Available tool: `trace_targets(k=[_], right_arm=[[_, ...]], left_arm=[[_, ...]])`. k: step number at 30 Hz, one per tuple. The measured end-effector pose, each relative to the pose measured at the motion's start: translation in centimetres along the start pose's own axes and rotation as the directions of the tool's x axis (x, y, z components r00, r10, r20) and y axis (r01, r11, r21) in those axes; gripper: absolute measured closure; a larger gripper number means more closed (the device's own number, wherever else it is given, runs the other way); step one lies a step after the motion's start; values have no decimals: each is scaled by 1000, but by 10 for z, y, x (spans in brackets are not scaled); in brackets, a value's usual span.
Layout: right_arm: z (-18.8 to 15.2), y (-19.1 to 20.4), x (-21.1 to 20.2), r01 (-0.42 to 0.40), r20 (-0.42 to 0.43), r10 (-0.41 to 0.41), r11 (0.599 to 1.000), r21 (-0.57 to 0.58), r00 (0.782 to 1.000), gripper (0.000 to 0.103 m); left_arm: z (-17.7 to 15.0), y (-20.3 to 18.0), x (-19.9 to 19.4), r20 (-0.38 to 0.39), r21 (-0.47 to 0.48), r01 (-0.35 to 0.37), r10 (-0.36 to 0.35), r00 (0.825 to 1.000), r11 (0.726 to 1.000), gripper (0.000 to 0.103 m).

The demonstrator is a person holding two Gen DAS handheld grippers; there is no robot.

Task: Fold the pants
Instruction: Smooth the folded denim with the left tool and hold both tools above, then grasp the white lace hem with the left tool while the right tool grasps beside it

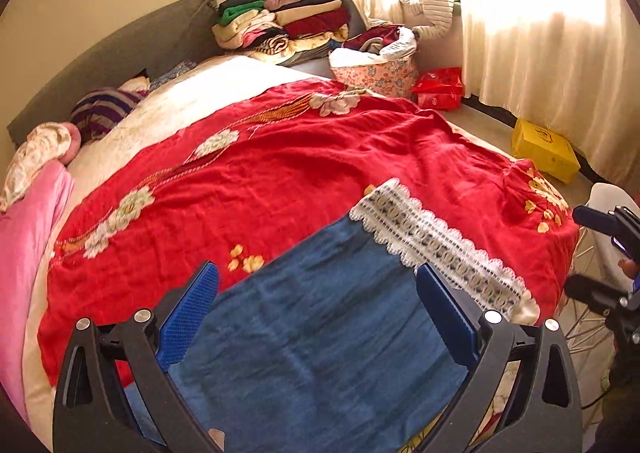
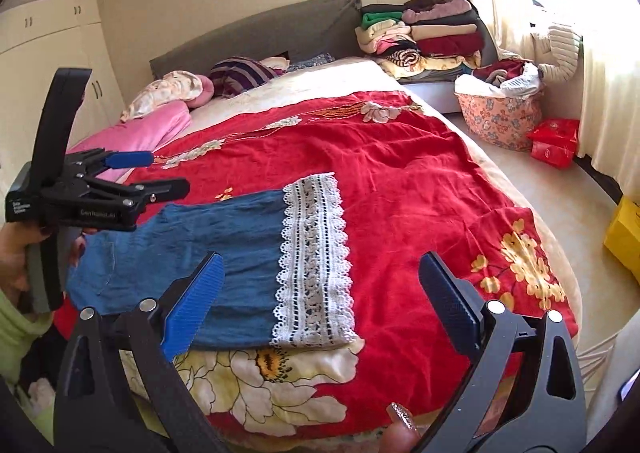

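Observation:
Blue pants with a white lace cuff lie flat on the red floral bedspread near the bed's foot. In the left wrist view the pants fill the space under my left gripper, which is open and empty above them; the lace cuff lies just beyond. My right gripper is open and empty, hovering over the cuff end. The left gripper also shows in the right wrist view, open, above the pants' waist end. The right gripper shows at the left wrist view's right edge, open.
Pillows and a pink quilt lie at the bed's head. Stacked folded clothes sit at the far corner. A floral laundry basket, a red bag and a yellow box stand on the floor by the curtains.

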State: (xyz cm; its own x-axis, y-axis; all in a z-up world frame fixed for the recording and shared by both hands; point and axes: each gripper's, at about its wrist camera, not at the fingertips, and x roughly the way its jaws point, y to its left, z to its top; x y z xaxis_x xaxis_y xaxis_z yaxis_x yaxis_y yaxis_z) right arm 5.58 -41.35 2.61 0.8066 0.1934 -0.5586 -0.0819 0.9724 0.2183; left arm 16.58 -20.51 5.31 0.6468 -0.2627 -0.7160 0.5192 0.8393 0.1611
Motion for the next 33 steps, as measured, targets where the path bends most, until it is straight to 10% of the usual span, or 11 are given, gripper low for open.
trace_targets(k=[33], right_arm=[[-32,2,64,-34,-161,44,997,62,986,10]], left_arm=[[29,-13,119,-89,62,112,-106,990,992,4]])
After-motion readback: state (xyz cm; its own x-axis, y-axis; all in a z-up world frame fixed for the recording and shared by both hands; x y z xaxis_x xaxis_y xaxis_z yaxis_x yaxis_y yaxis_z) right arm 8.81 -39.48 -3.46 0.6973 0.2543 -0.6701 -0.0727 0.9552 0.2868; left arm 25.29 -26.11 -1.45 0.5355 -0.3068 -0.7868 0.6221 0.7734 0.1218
